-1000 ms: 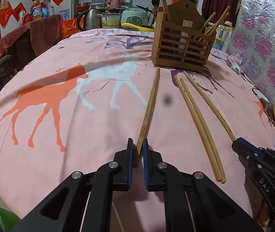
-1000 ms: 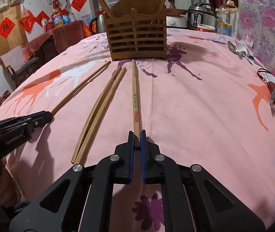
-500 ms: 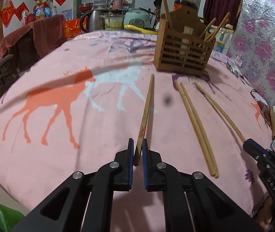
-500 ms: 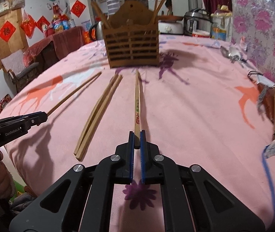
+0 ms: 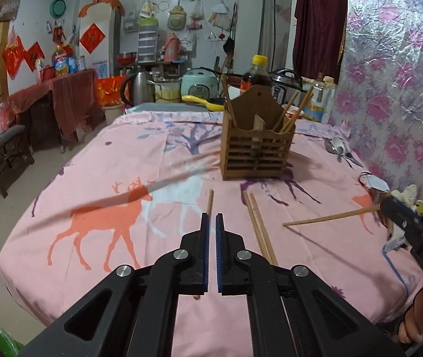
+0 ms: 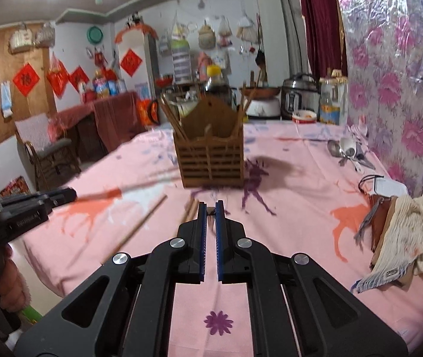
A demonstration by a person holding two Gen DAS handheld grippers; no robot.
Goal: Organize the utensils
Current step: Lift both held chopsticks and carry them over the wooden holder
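I hold one chopstick [image 5: 210,202] in each clamped gripper [image 5: 211,223]; tips must enter the holder [image 5: 257,151] ahead, steeply.

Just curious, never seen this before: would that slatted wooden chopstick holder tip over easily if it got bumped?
Probably not easily: the wooden chopstick holder sits flat on a broad base. Its tall back panel and leaning chopsticks raise its weight somewhat. On the pink tablecloth, it might slide instead.

black left gripper [image 5: 212,223] and right gripper [image 6: 210,211]: blue pads, silver screws, white lettering on the side; fuzzy pink sleeve [image 6: 12,285].
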